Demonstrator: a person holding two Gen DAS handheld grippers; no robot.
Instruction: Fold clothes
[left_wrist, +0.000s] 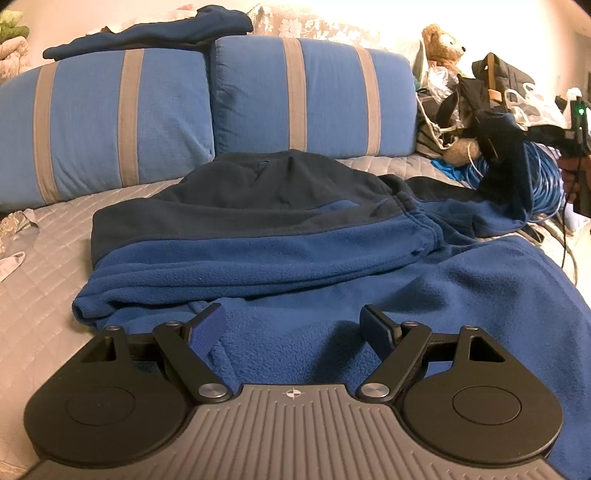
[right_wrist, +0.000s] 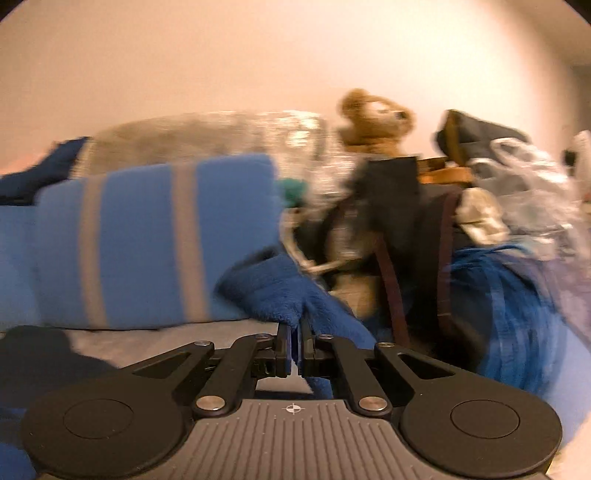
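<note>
A blue and navy fleece garment (left_wrist: 280, 236) lies spread on the grey quilted bed (left_wrist: 40, 280). My left gripper (left_wrist: 295, 325) is open just above the garment's near blue part, nothing between its fingers. My right gripper (right_wrist: 294, 332) is shut on a blue fleece edge (right_wrist: 280, 291) of the garment and holds it lifted. In the left wrist view the right gripper (left_wrist: 495, 147) shows at the far right, holding up a dark blue sleeve end (left_wrist: 509, 184).
Two blue cushions with grey stripes (left_wrist: 295, 96) stand behind the garment, with a dark blue cloth (left_wrist: 155, 33) on top. A teddy bear (left_wrist: 443, 40), bags and plastic (left_wrist: 480, 92), and a blue cable coil (left_wrist: 546, 181) are piled at the right.
</note>
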